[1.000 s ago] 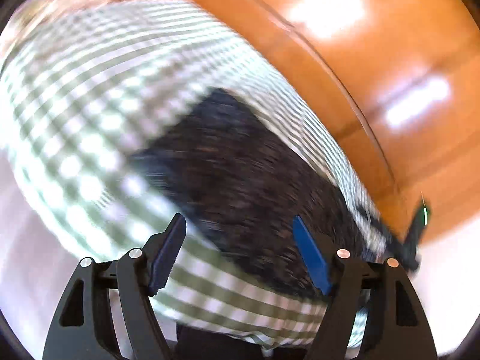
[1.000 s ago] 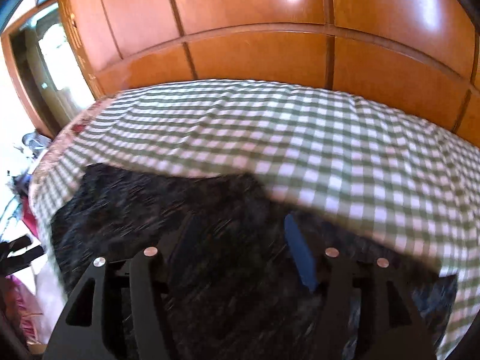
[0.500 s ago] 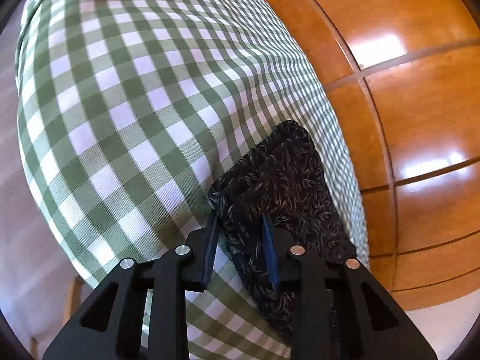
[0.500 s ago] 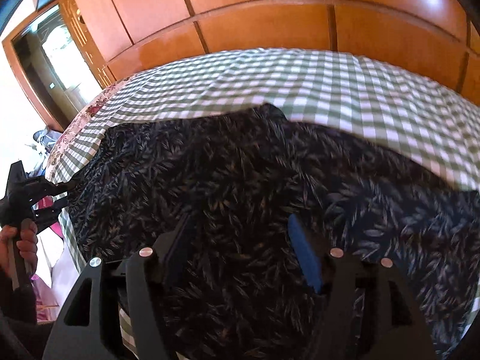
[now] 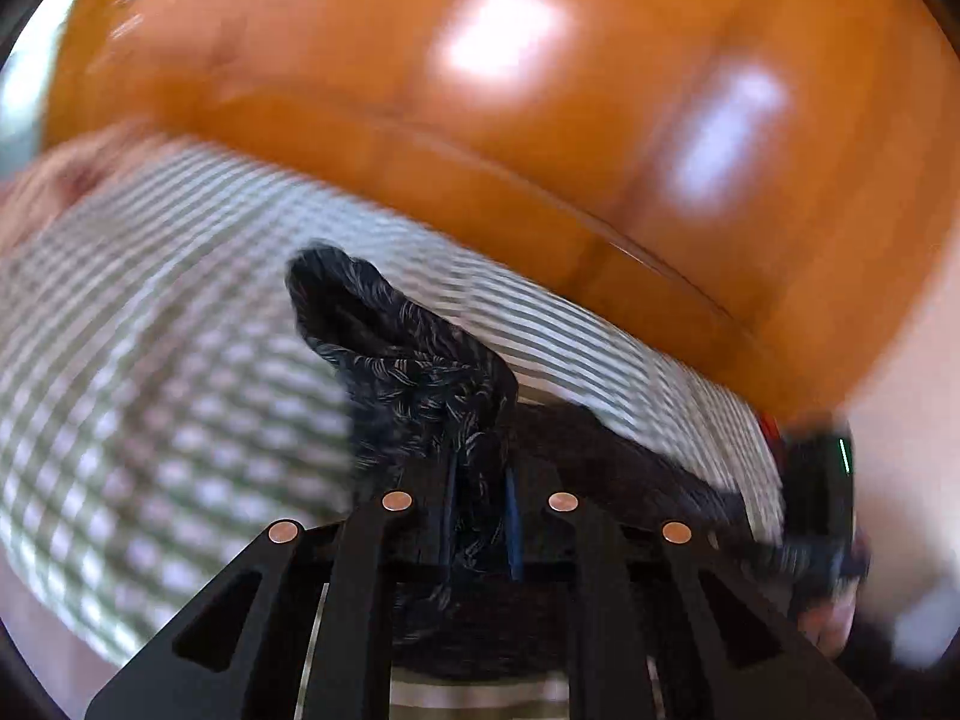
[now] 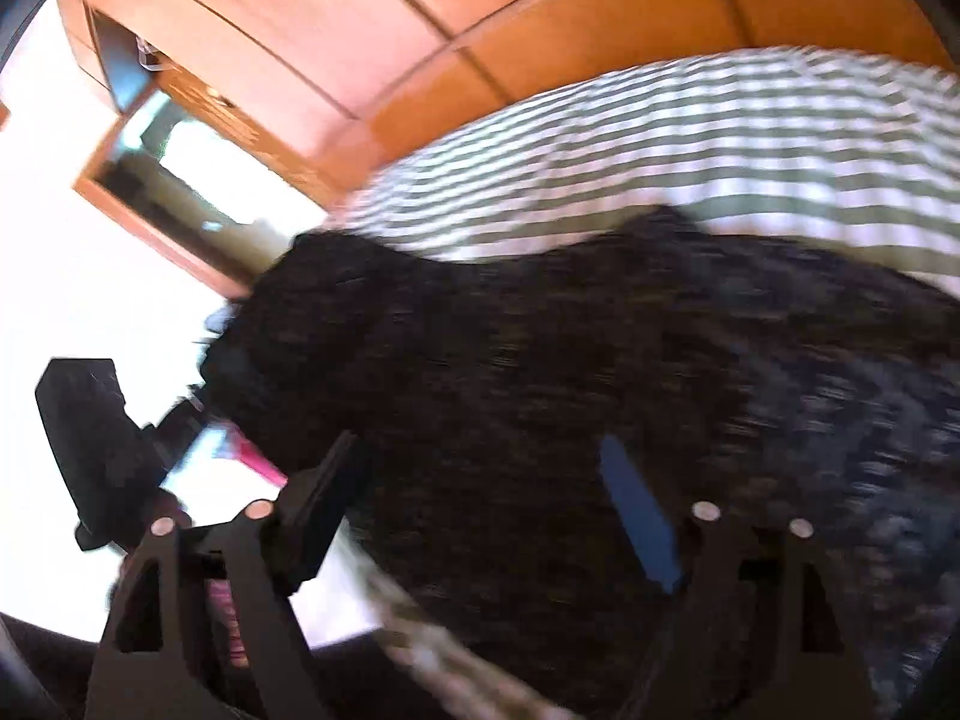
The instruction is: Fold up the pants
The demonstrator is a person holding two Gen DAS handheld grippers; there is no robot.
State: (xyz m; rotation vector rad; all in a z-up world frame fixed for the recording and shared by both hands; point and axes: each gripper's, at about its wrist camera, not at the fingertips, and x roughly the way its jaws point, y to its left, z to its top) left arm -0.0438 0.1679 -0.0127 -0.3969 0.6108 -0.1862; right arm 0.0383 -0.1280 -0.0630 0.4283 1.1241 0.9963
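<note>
**Inspector:** Where half a second ago the left tongs were being closed around an edge of the pants lying flat, that edge is now being carried clamped between them, and a bunched tail of dark leaf-print cloth is being held up off the checked bedspread.

**Clerk:** And the right side?

**Inspector:** The right tongs are being held wide apart, with nothing gripped; the garment is being viewed below and ahead of them, spread across the near part of the bed. Whether the cloth is being touched by them cannot be told, as both views are being smeared by motion.

**Clerk:** What is being concluded for the fold?

**Inspector:** A lift on the left end only is being recorded. It is being judged that a first fold is being started, with one end being drawn up and over while the bulk is being left lying on the bedspread. No finished crease is being shown. A one-sided pull is being noted as a risk: the far layers are likely being dragged askew unless the free end is being steadied.
</note>
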